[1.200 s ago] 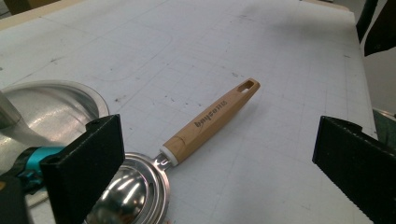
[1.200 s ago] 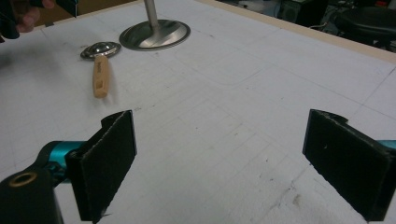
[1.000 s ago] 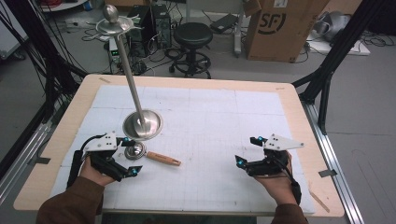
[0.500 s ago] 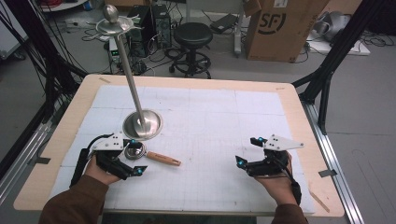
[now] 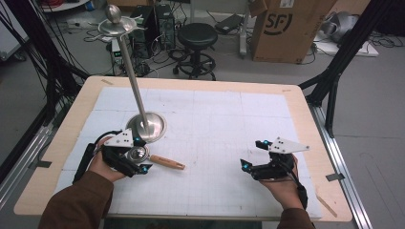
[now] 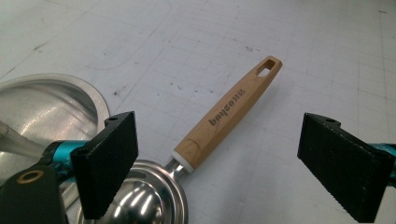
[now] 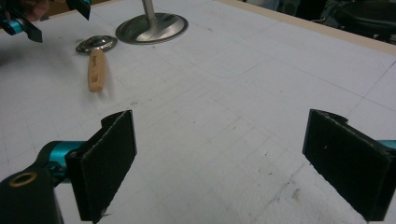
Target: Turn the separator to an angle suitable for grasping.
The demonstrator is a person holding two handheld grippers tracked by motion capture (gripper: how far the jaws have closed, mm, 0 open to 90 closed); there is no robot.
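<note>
While the left gripper point(image 6: 219, 154) straddles a shiny steel scoop point(image 6: 144, 200) with a smooth wooden handle point(image 6: 231, 109), its jaws gape wide, gripping nothing.

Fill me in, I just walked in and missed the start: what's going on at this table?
A person holds a hand-held gripper in each hand over a white gridded mat. The left hand-held gripper hovers with open jaws over a small steel ladle with a wooden handle, which lies flat beside the round base of a tall metal stand; nothing is gripped yet. Its jaws have just been closing slightly. The right hand-held gripper rests open, well apart from both things.
</note>
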